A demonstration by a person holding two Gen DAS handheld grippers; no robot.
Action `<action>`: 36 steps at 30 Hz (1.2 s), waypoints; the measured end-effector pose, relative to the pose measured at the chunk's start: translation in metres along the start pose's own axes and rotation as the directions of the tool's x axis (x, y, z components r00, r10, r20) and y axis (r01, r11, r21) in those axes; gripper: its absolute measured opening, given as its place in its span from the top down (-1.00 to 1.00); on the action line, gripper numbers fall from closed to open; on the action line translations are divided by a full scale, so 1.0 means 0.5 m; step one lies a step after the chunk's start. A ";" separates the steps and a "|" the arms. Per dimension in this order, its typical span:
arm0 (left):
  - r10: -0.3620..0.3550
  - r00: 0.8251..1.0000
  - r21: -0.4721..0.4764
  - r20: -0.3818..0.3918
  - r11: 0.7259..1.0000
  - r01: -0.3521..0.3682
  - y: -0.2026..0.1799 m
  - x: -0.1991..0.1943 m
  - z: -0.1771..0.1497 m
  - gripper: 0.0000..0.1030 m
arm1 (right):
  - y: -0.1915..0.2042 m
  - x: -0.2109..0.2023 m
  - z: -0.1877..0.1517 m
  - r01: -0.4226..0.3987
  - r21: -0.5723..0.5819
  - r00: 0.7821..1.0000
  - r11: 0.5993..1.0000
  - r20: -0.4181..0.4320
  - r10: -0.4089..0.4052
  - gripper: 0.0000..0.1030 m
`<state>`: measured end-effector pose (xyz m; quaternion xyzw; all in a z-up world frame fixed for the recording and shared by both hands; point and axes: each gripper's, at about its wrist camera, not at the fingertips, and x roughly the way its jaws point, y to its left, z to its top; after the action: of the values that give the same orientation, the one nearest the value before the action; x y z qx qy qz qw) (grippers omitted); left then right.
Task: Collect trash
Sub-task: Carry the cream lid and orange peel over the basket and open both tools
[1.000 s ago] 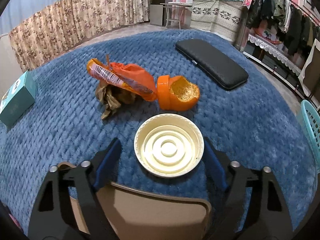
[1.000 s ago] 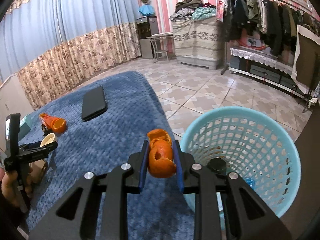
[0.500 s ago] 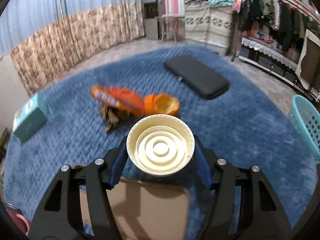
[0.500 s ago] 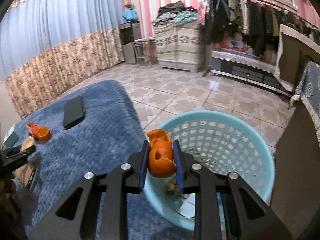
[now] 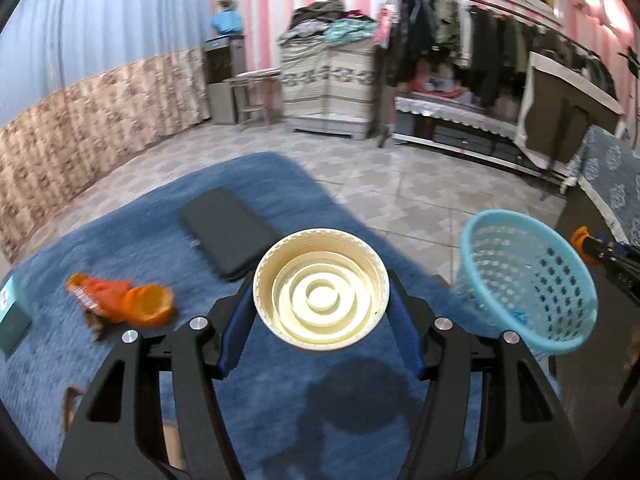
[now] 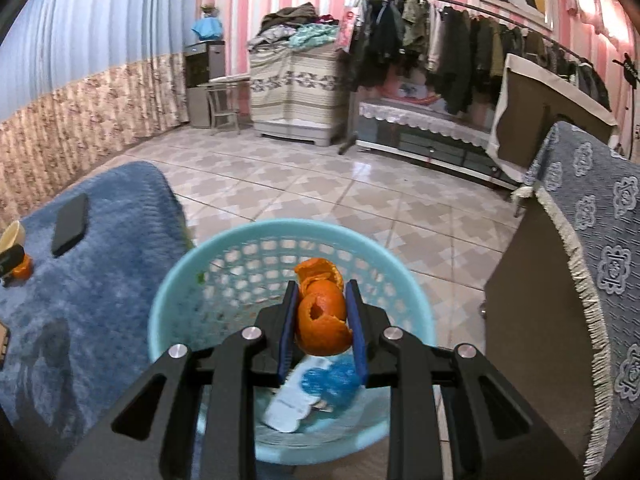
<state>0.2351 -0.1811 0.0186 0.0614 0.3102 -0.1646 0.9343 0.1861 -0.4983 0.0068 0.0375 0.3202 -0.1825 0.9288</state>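
My left gripper (image 5: 320, 306) is shut on a cream round lid (image 5: 320, 276) and holds it above the blue blanket (image 5: 120, 360). The light blue basket (image 5: 472, 256) stands to its right on the floor. An orange wrapper (image 5: 100, 294), a hollow orange peel (image 5: 150, 310) and brown crumpled paper (image 5: 98, 330) lie blurred on the blanket at left. My right gripper (image 6: 322, 292) is shut on an orange peel (image 6: 320, 320), which hangs over the open basket (image 6: 168, 304). A white wrapper (image 6: 292, 400) and a blue scrap (image 6: 332, 380) lie inside the basket.
A black flat case (image 5: 228, 232) lies on the blanket's far side and a teal box (image 5: 12, 316) at its left edge. A dark cabinet under a grey patterned cloth (image 6: 592, 240) stands right of the basket. Tiled floor, a clothes rack and furniture lie beyond.
My left gripper closed on the lid, lifted it off the blanket and swung right towards the basket. My right gripper carried the peel from beside the basket to above its opening.
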 end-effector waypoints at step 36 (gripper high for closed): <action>-0.292 0.956 0.243 -0.042 0.925 0.293 -0.388 0.177 0.036 -0.23 | -0.130 0.074 -0.019 0.051 0.197 0.999 0.979 -0.027 -0.046 0.52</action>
<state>0.2448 -0.3906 -0.0225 0.1303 0.2956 -0.3389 0.8836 0.1840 -0.5689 -0.0204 0.1239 0.3119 -0.2356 0.9121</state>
